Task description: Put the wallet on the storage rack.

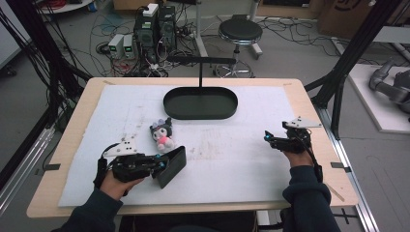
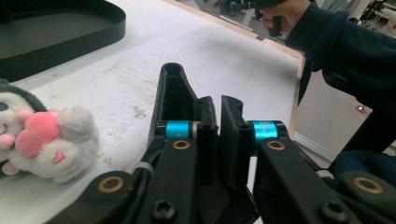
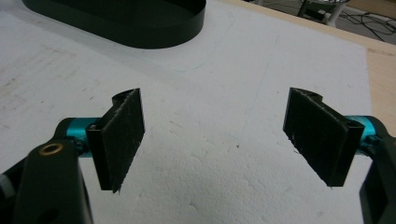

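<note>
A small plush toy (image 1: 162,135) with a dark hood, white face and pink body lies on the white mat, in front of a black oval tray (image 1: 200,116). My left gripper (image 1: 173,164) lies just to the near right of the toy and points away from it. In the left gripper view its jaws (image 2: 218,100) stand almost together, with nothing between them, and the plush toy (image 2: 42,140) lies to their left. My right gripper (image 1: 268,140) rests at the right of the mat. In its own view it (image 3: 215,135) stands wide open over bare mat.
The tray (image 3: 140,32) sits at the back middle of the mat (image 1: 232,159), with a black T-shaped stand (image 1: 200,60) behind it. Wooden table margins (image 1: 309,106) frame the mat. A stool (image 1: 240,31), computers and cables fill the floor beyond.
</note>
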Demonstrator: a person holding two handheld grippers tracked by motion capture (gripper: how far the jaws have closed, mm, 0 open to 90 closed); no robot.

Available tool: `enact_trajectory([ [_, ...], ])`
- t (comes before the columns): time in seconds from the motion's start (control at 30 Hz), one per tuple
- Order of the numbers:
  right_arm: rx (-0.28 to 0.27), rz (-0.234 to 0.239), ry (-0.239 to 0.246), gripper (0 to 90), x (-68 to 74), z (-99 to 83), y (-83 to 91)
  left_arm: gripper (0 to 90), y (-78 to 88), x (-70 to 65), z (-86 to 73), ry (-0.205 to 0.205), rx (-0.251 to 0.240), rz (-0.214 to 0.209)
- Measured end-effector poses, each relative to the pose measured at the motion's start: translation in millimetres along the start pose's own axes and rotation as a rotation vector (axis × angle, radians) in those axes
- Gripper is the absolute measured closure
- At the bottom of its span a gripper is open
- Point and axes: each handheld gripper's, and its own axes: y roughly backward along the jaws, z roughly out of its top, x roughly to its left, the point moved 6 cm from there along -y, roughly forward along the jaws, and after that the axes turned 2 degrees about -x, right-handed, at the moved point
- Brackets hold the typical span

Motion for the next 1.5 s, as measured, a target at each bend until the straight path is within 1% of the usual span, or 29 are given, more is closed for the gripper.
enact_trajectory([
  [0.13,0.002,-0.001,-0.002,21.0,0.0,-0.2,0.2,79.3,-0.8,-0.5,0.5,0.001,-0.009,-0.009],
  [0.17,0.001,-0.001,-0.002,20.9,0.0,-0.2,0.2,77.2,-0.4,-1.0,2.2,-0.001,-0.027,-0.013],
  [0.2,0.001,-0.001,-0.002,20.9,0.0,-0.2,0.2,74.3,-0.4,-1.0,2.2,-0.001,-0.027,-0.013],
  [0.23,0.0,0.0,0.001,21.0,0.0,-0.1,0.0,68.4,0.8,-0.5,5.5,-0.024,-0.064,0.006],
  [0.27,0.002,0.0,0.0,20.9,0.3,-0.3,-0.1,60.1,0.8,-0.5,5.5,-0.024,-0.064,0.006],
  [0.3,0.002,0.0,0.0,20.9,0.3,-0.3,-0.1,60.1,1.6,0.3,7.4,-0.037,-0.087,0.03],
  [0.33,0.002,0.001,0.0,21.0,0.4,-0.2,-0.1,44.7,2.1,1.5,9.2,-0.056,-0.106,0.066],
  [0.37,0.002,0.001,0.0,21.0,0.4,-0.2,-0.1,44.7,2.5,2.8,10.1,-0.082,-0.111,0.113],
  [0.4,0.003,0.003,-0.003,20.9,0.8,-0.2,-0.1,39.3,2.4,4.1,10.4,-0.103,-0.109,0.155],
  [0.43,0.004,0.002,-0.001,21.0,0.5,-0.3,-0.1,32.3,2.0,5.2,10.1,-0.116,-0.102,0.18],
  [0.5,0.004,0.002,-0.002,21.0,0.8,-0.3,-0.3,32.3,-1.0,5.9,7.5,-0.115,-0.084,0.188],
  [0.53,0.004,0.002,-0.002,21.0,1.0,-0.3,-0.4,32.3,-5.5,6.8,2.8,-0.117,-0.05,0.186],
  [0.63,0.005,0.003,0.0,21.0,1.0,-0.4,-0.6,33.6,-12.0,8.2,-4.9,-0.113,0.006,0.197],
  [0.67,0.005,0.004,0.0,21.0,0.9,-0.4,-0.6,36.4,-12.0,8.2,-4.9,-0.113,0.006,0.197],
  [0.7,0.006,0.003,0.002,21.0,0.5,-0.6,-0.5,40.7,-14.5,9.6,-9.3,-0.1,0.034,0.189],
  [0.73,0.008,0.002,0.002,20.9,0.4,-0.7,-0.5,44.7,-14.5,9.6,-9.3,-0.1,0.034,0.189],
  [0.77,0.008,0.002,0.002,20.9,0.4,-0.7,-0.5,44.7,-15.5,10.1,-11.2,-0.094,0.044,0.187],
  [0.8,0.007,0.003,0.003,21.0,0.4,-0.7,-0.8,49.1,-16.0,11.3,-12.9,-0.09,0.056,0.19],
  [0.83,0.009,0.004,0.002,21.0,0.9,-1.0,-1.0,57.0,-15.6,12.9,-14.3,-0.076,0.059,0.188],
  [0.97,0.01,0.006,0.002,20.9,0.8,-1.1,-1.0,76.2,-11.2,14.0,-11.5,-0.063,0.036,0.188],
  [1.0,0.009,0.006,0.002,21.0,0.7,-1.1,-1.0,77.4,-9.1,14.8,-9.9,-0.069,0.039,0.196],
  [1.1,0.008,0.006,0.0,21.0,0.6,-1.1,-1.2,78.3,-7.8,15.0,-7.2,-0.08,0.027,0.209],
  [1.17,0.008,0.007,0.0,21.0,0.5,-1.2,-1.3,78.3,-3.3,17.7,1.8,-0.076,-0.007,0.212],
  [1.23,0.01,0.005,-0.002,20.9,0.3,-1.4,-1.2,78.3,-1.7,19.4,6.0,-0.074,-0.022,0.214],
  [1.33,0.005,0.007,-0.008,20.9,-0.8,-1.2,-0.7,78.3,3.0,28.4,19.6,-0.083,-0.052,0.242],
  [1.37,0.003,0.008,-0.01,20.9,-1.2,-1.1,-0.4,78.3,3.8,34.8,28.9,-0.082,-0.07,0.257],
  [1.4,0.003,0.008,-0.01,20.9,-1.2,-1.1,-0.4,78.2,3.8,34.8,28.9,-0.082,-0.07,0.257],
  [1.43,0.0,0.006,-0.016,21.0,-1.8,-0.9,-0.3,78.2,2.4,42.9,42.5,-0.084,-0.092,0.276],
  [1.5,-0.001,0.007,-0.014,21.0,-2.0,-0.8,-0.3,78.2,1.8,45.9,47.2,-0.094,-0.091,0.281],
])
